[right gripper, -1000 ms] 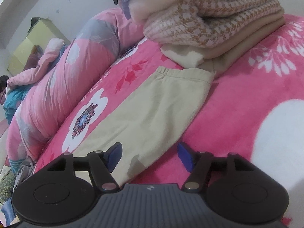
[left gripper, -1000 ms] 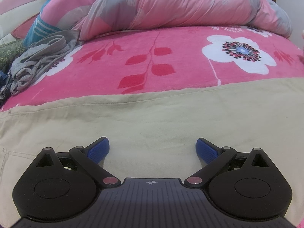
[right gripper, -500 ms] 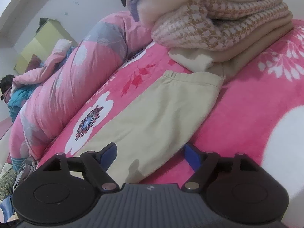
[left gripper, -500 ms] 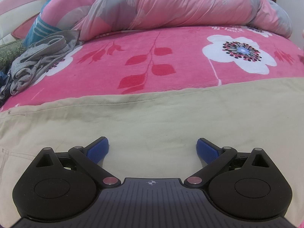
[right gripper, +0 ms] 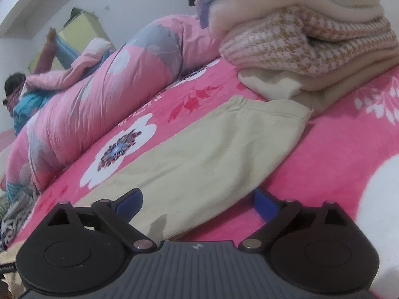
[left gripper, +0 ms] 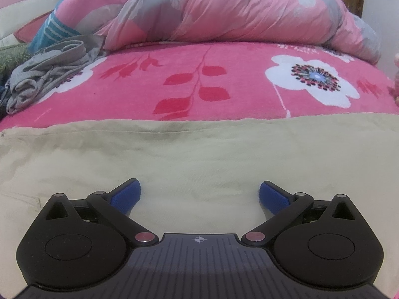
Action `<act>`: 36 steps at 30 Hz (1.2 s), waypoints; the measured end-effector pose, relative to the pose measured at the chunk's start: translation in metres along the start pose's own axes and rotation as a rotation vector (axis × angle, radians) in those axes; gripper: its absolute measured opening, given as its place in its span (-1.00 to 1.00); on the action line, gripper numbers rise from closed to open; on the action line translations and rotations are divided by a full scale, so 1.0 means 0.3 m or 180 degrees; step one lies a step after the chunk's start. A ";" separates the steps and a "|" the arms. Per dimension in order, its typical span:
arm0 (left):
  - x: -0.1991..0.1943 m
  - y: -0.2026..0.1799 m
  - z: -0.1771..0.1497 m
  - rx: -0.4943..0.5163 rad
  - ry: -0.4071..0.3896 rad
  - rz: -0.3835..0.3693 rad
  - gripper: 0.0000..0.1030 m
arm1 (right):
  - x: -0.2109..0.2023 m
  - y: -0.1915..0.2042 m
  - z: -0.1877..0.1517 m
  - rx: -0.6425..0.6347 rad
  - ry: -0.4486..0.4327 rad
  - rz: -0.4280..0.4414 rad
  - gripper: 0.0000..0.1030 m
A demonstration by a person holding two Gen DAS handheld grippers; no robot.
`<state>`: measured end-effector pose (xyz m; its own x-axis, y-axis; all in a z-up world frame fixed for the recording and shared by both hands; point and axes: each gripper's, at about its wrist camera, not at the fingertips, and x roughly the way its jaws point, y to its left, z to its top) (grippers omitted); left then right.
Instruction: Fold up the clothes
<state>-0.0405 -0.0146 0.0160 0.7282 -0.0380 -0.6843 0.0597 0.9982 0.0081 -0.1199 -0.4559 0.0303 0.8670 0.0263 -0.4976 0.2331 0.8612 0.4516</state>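
Left gripper: blue-padded fingers spread wide apart, grasping nothing, poised low over the beige cloth.
Right gripper: fingers likewise spread, released; the near corner of the cloth lies between them, though whether the pads touch it is hard to tell.
Beige trousers: spread flat on the bed; the gathered waistband end lies just beside the folded stack. In the left view the cloth fills the foreground.
Bed cover: bright pink plush with white flowers and red leaves.
Folded stack: cream and houndstooth knit garments piled at the far right.
Quilt: pink and grey, bunched along the far edge.
Grey garment: crumpled at far left.
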 end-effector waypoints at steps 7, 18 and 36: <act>0.001 0.008 -0.020 -0.0052 -0.0161 -0.0050 1.00 | 0.019 0.068 -0.010 -0.0390 0.0085 -0.0221 1.00; -0.003 0.007 -0.035 -0.0062 -0.0242 -0.0049 1.00 | 0.032 0.107 -0.028 -0.0649 0.0145 -0.0419 1.00; -0.006 0.006 -0.046 -0.0071 -0.0281 -0.0030 1.00 | 0.029 0.092 -0.021 -0.0571 0.0134 -0.0359 1.00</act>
<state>-0.0512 -0.0120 0.0073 0.7851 -0.0503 -0.6173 0.0522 0.9985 -0.0150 -0.1086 -0.4288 0.0338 0.8198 -0.0576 -0.5698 0.2424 0.9363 0.2541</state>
